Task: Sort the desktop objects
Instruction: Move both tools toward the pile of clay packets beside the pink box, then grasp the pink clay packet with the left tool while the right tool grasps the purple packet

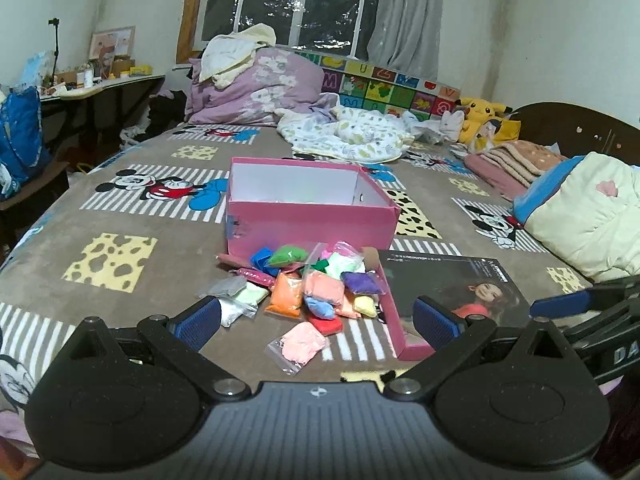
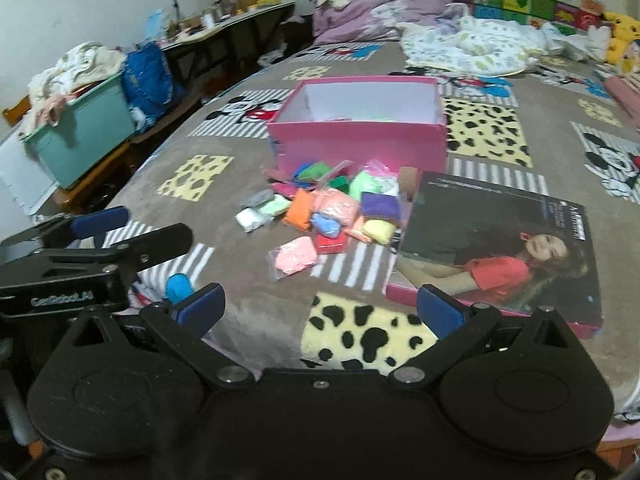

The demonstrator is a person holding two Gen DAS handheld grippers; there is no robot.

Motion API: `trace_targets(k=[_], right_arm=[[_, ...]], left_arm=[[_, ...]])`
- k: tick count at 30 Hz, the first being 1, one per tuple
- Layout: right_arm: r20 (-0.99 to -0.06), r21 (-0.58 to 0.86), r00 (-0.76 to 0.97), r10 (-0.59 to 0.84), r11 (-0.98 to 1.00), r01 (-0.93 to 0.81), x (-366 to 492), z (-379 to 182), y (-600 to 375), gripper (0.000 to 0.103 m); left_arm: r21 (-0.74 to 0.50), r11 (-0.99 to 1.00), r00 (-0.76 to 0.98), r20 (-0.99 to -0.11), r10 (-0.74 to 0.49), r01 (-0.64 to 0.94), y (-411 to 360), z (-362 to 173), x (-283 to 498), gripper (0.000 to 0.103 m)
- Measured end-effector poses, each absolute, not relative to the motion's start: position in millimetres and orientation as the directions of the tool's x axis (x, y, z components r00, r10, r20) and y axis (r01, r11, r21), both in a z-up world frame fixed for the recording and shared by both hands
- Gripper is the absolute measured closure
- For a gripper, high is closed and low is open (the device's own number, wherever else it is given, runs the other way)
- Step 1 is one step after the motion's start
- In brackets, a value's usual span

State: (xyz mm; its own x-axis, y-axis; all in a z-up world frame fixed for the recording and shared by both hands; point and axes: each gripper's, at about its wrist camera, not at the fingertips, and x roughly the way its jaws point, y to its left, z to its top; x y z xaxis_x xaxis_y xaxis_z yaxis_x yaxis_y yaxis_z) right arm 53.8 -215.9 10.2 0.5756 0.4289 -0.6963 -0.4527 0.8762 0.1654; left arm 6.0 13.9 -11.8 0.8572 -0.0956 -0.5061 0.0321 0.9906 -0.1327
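A bed (image 1: 120,288) covered by a brown cartoon-print blanket carries everything. Bedding is heaped along its far side, and a cream pillow (image 1: 588,220) lies at its right edge, leaving the near and left stretches of blanket bare and open.

One pink box (image 1: 312,220) stands upright in the middle of the bed, open at the top, its white inside showing; from the right wrist view a little pale green shows low inside, too unclear to name. One box lid (image 2: 500,240) lies flat just right of the pile, its printed face up and a pink rim along its near edge, a near corner close under the right tongs.

The clay bags (image 1: 316,288) lie in one loose pile touching the front wall of the box and the left edge of the lid. About fifteen small clear bags can be counted, though overlap makes the number uncertain: green, blue, orange, purple, yellow, red, white, grey and several pinks. One light pink bag (image 2: 294,258) sits apart at the near edge of the pile, with open blanket in front of it.

The left tongs (image 1: 318,320) hover over the near blanket, fingers spread wide with nothing between them. The right tongs (image 2: 320,312) are likewise spread wide and empty, beside the left ones.
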Motion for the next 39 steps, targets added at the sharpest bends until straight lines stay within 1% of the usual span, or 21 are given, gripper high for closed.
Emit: trace_targets(k=[6,9,13,16,21,24,28,31,33,34,35,39], right_arm=[[-0.685,0.089,0.584,0.436,0.846,-0.526,67.5,14.4,-210.4,0.001],[-0.697,0.088,0.560,0.448,0.829,-0.553,83.4,15.2,-210.0,0.001],[-0.729,0.085,0.495,0.473,0.780,-0.619,108.1,13.1,-205.7,0.001],[-0.757,0.082,0.453,0.471,0.755,-0.650,131.1,9.8,-200.0,0.001],[-0.785,0.075,0.414,0.461,0.734,-0.675,173.9,-1.6,-189.0,0.001],[-0.785,0.023,0.413,0.461,0.689,-0.724,188.0,-13.0,-182.0,0.001],[-0.793,-0.024,0.405,0.455,0.641,-0.767,203.2,-28.9,-177.2,0.001],[-0.804,-0.024,0.382,0.455,0.618,-0.786,216.1,-41.5,-175.9,0.001],[-0.812,-0.027,0.369,0.452,0.603,-0.798,222.6,-48.4,-175.5,0.001],[-0.813,-0.027,0.363,0.455,0.594,-0.804,224.8,-50.2,-175.4,0.001],[-0.813,-0.027,0.358,0.459,0.585,-0.811,226.7,-51.7,-175.4,0.001],[-0.809,-0.070,0.365,0.461,0.542,-0.837,231.6,-56.5,-173.3,0.001]], left_arm=[[-0.090,0.994,0.861,-0.499,-0.099,0.063,22.4,-38.7,23.7,0.000],[-0.080,0.995,0.869,-0.486,-0.094,0.063,29.0,-54.0,31.9,0.000],[-0.068,0.992,0.827,-0.549,-0.123,0.103,30.7,-72.0,48.6,0.000],[-0.133,0.981,0.799,-0.570,-0.192,0.141,36.4,-84.1,60.2,0.000],[-0.037,0.968,0.772,-0.595,-0.222,0.249,26.2,-100.9,82.5,0.001],[-0.025,0.947,0.746,-0.610,-0.267,0.319,23.7,-110.8,101.1,0.001],[0.010,0.925,0.718,-0.634,-0.287,0.379,16.1,-125.6,122.3,0.010],[0.026,0.918,0.716,-0.634,-0.292,0.397,12.4,-136.4,126.3,0.013],[0.020,0.910,0.704,-0.642,-0.305,0.413,11.9,-143.4,129.2,0.022],[0.025,0.905,0.697,-0.647,-0.309,0.424,11.0,-146.5,131.4,0.029],[0.029,0.901,0.691,-0.653,-0.310,0.433,10.4,-149.4,133.8,0.032],[0.031,0.894,0.677,-0.665,-0.316,0.448,11.6,-156.6,145.4,0.032]])
